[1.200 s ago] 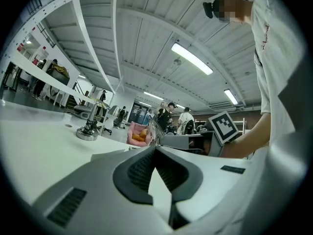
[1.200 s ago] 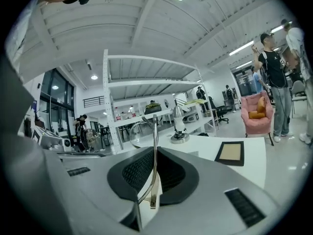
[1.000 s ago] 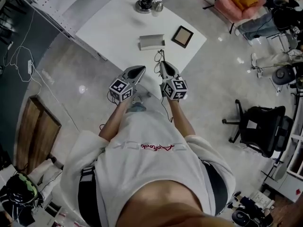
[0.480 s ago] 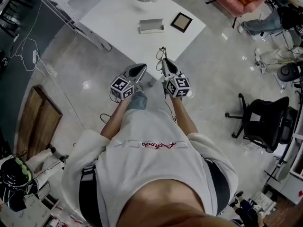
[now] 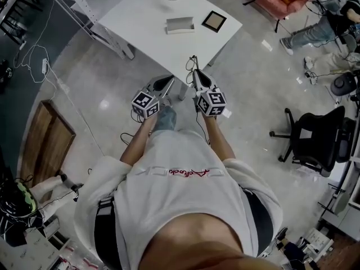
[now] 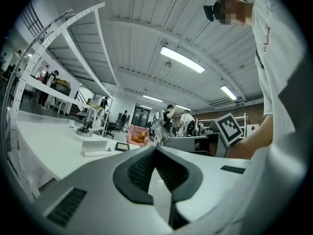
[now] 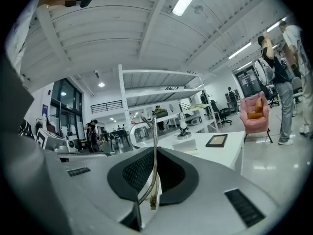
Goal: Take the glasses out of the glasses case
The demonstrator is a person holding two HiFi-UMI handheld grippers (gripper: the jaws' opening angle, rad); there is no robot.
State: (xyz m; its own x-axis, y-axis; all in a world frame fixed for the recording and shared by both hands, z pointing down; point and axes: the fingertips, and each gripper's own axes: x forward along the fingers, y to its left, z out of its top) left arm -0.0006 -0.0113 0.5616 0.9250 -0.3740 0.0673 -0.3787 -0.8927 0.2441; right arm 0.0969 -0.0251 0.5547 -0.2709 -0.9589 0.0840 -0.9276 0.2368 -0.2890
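**Both grippers drawn back from surface [image 5: 147, 27]**

Since the earlier frame, two grippers and one pair of glasses [image 7: 155, 131] have cleared the surface's corner. Left gripper [image 5: 169, 81]: jaws closed, empty. Right gripper [image 5: 194, 72]: jaws pinching the glasses' temple. Beyond, one glasses case [image 5: 180, 24] and one picture frame [image 5: 214, 21] lie on the surface.

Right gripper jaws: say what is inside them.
A thin temple arm of the glasses is pinched between the pads of the right gripper. The rest of the glasses is mostly hidden past the jaw tips.
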